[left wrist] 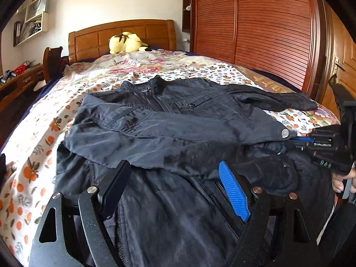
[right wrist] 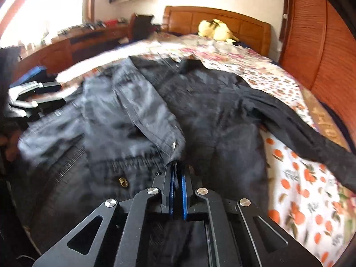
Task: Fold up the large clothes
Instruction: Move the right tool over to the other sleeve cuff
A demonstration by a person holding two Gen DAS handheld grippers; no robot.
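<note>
Bedroom, dark jacket [left wrist: 178, 120] spread across the flowered bedspread [left wrist: 33, 155], collar toward the headboard [left wrist: 120, 33], hem toward us.

Left side: our left hand-held gripper [left wrist: 178, 191] hangs low over the hem end with its jaws wide apart, the black finger on one side and the blue pad [left wrist: 233, 193] on the other. No cloth sits between them, so it holds nothing. One sleeve has been laid across the chest, its cuff snap [left wrist: 284, 133] showing near the right edge.

Middle: in the right wrist view that folded sleeve [right wrist: 142, 111] runs down to our right hand-held gripper [right wrist: 176, 178], whose blue pads are drawn tight together on the cuff end. We read it as gripping the cuff.

Right side: the other sleeve [right wrist: 300, 122] lies stretched out flat over the bedspread, not yet folded in. A yellow plush toy [right wrist: 215, 31] sits by the headboard, well apart from the work.

Risks, as we judge them:
- The grip on the cuff looks thin, at the very edge of the fabric. A quick pull could slide it out, and the sleeve would drop crooked.
- The fabric looks slick, so dragging the cuff may bunch the chest panel beneath it.
- The left gripper holds nothing down, so the jacket body may shift with the pull.
- The right wrist view is blurred, so how deep the pinch goes we cannot tell.
</note>
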